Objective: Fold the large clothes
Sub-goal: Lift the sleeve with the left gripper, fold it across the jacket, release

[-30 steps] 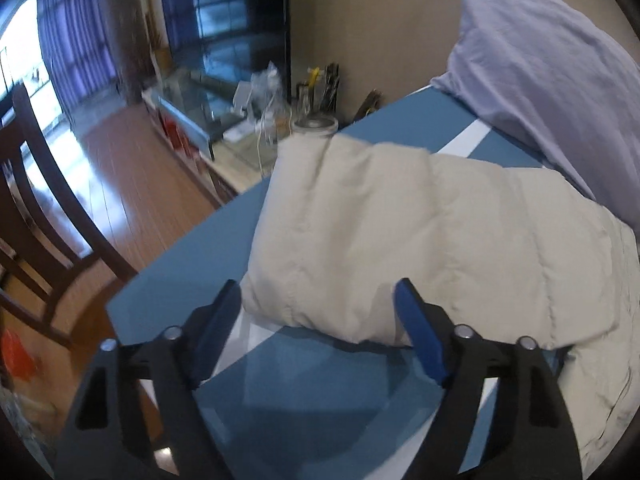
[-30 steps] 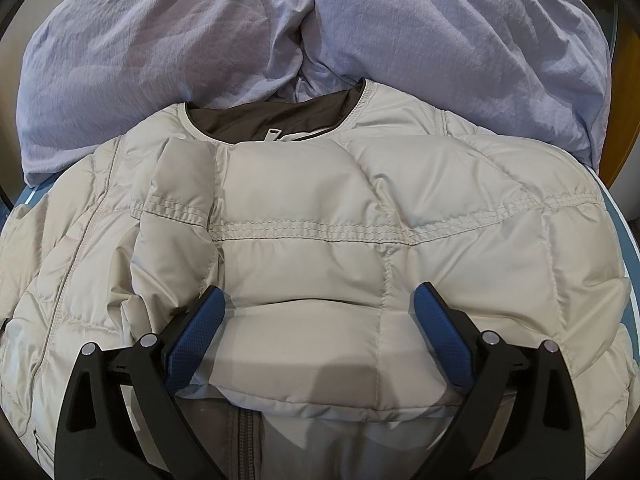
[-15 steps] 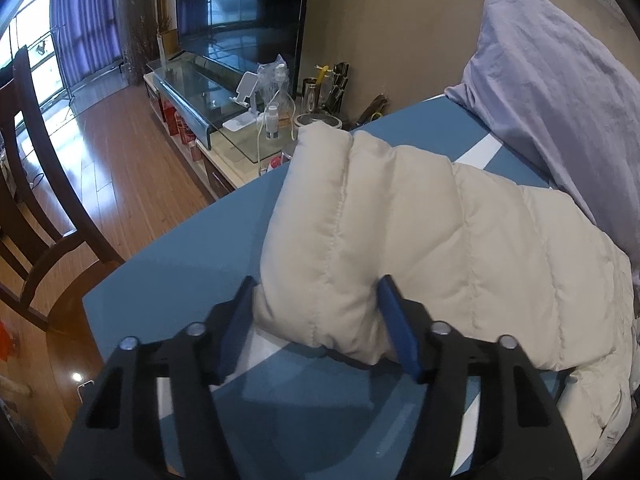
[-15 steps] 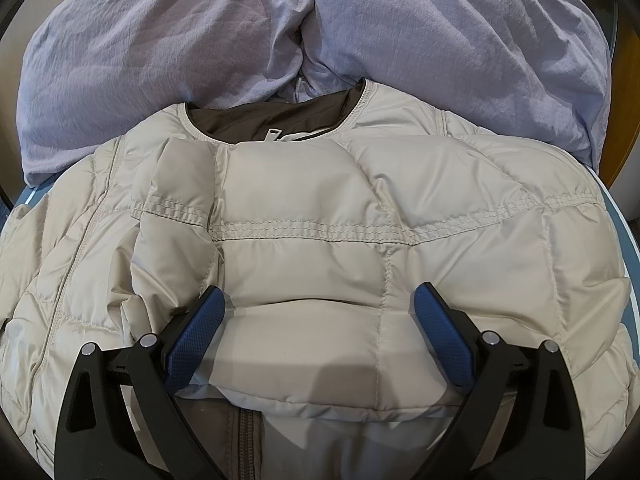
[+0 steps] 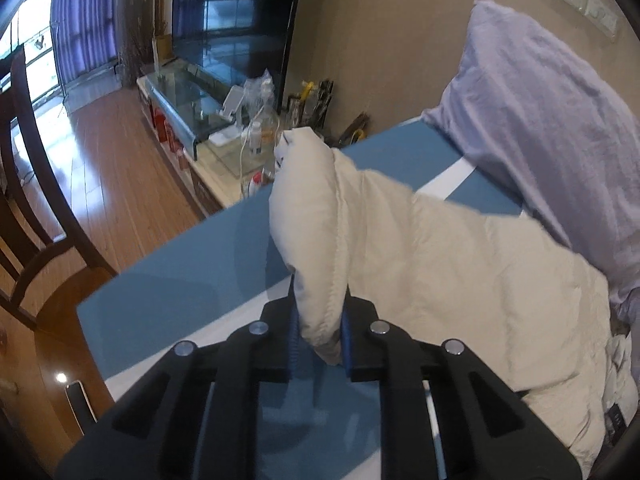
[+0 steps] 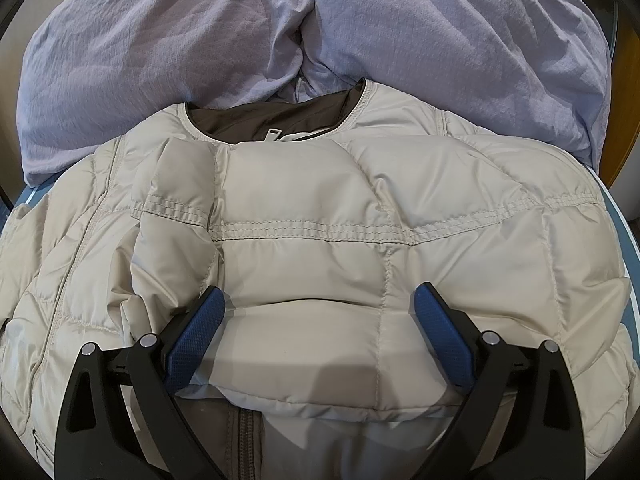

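A cream quilted down jacket (image 6: 312, 216) lies on the blue table (image 5: 180, 280), its brown-lined collar toward the lilac bedding. In the left wrist view its sleeve (image 5: 400, 248) is lifted off the table. My left gripper (image 5: 319, 316) is shut on the sleeve's cuff end, and the blue pads pinch the fabric from both sides. In the right wrist view a folded sleeve rests across the jacket's chest. My right gripper (image 6: 316, 322) stands open just over it, its blue fingertips (image 6: 200, 322) wide apart with only the puffy fabric under them.
Lilac bedding (image 6: 200, 40) is heaped at the table's far side, behind the collar. A dark wooden chair (image 5: 36, 216) stands at the left on the wood floor. A low glass cabinet (image 5: 188, 108) with bottles and clutter lines the wall beyond the table edge.
My left gripper's jaws closed from wide open onto the sleeve end and raised it off the table, bunching the sleeve. The right gripper and the jacket body did not move.
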A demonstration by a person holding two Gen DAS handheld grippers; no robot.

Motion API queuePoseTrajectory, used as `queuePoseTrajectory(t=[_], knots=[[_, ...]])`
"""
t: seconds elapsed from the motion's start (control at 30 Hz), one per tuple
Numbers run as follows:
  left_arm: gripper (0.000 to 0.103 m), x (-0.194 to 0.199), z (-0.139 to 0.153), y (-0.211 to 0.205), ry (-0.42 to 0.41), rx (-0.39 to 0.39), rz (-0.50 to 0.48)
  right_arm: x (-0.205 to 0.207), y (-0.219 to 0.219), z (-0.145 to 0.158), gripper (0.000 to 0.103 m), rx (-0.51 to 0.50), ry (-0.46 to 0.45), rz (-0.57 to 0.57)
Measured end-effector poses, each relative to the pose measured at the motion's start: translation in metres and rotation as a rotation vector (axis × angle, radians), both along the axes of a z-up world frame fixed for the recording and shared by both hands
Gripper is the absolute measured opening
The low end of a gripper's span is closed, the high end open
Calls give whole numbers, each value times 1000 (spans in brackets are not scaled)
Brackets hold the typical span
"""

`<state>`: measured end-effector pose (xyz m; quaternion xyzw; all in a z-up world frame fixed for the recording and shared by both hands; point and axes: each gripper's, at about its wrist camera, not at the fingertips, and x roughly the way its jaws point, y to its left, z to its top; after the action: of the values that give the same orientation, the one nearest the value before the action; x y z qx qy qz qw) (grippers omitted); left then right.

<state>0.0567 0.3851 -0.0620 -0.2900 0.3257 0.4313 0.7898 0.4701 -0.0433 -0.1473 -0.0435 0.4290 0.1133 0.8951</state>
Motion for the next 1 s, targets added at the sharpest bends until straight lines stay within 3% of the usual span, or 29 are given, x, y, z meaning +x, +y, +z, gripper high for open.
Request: queuePoseTrajectory(t=[0.3,0.6,0.8,1.0], knots=[[16,40,75,-48,-94,132,-154,0,-1,0,98,-1,2,0],[16,104,132,-138,-194,201,-426,4,1,1,98,-9,39,16],[16,146,136,-193,-216,190,-565,3,0,5,98,-5,75,48],[16,180,118,-248,-215,154,-708,-13,-19,23,98,73,103,90]])
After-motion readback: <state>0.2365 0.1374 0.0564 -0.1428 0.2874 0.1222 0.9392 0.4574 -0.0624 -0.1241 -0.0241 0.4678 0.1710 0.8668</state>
